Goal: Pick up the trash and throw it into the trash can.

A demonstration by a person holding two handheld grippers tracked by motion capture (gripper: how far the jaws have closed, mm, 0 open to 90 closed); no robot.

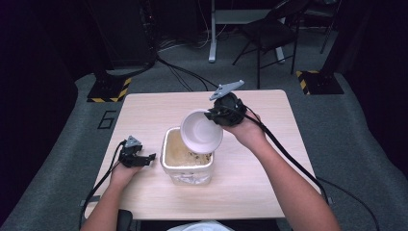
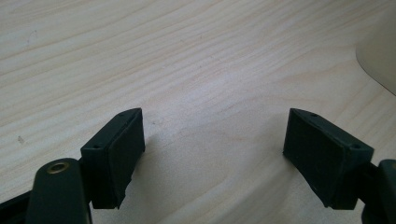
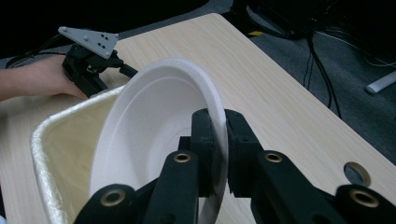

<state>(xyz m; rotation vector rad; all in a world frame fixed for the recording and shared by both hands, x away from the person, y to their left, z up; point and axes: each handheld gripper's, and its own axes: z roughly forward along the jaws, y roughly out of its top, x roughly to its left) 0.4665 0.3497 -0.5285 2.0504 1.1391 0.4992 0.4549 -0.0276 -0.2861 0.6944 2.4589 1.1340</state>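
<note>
A white foam bowl [image 1: 200,132] hangs tipped on its side over a cream square bin [image 1: 186,169] lined with a clear bag, brownish scraps inside. My right gripper [image 1: 210,115] is shut on the bowl's rim; in the right gripper view the two black jaws pinch the rim of the bowl [image 3: 154,135] above the bin [image 3: 60,140]. My left gripper [image 1: 150,157] rests low on the table just left of the bin, open. In the left gripper view its pads [image 2: 119,154] stand wide apart over bare wood with nothing between them, my left gripper [image 2: 212,156] near the bin's corner [image 2: 380,56].
The light wooden table [image 1: 144,110] has open surface behind and to the right of the bin. A cable hole [image 3: 357,173] sits in the tabletop near the right gripper. Beyond the far edge are a folding chair [image 1: 269,33], stand bases and floor cables.
</note>
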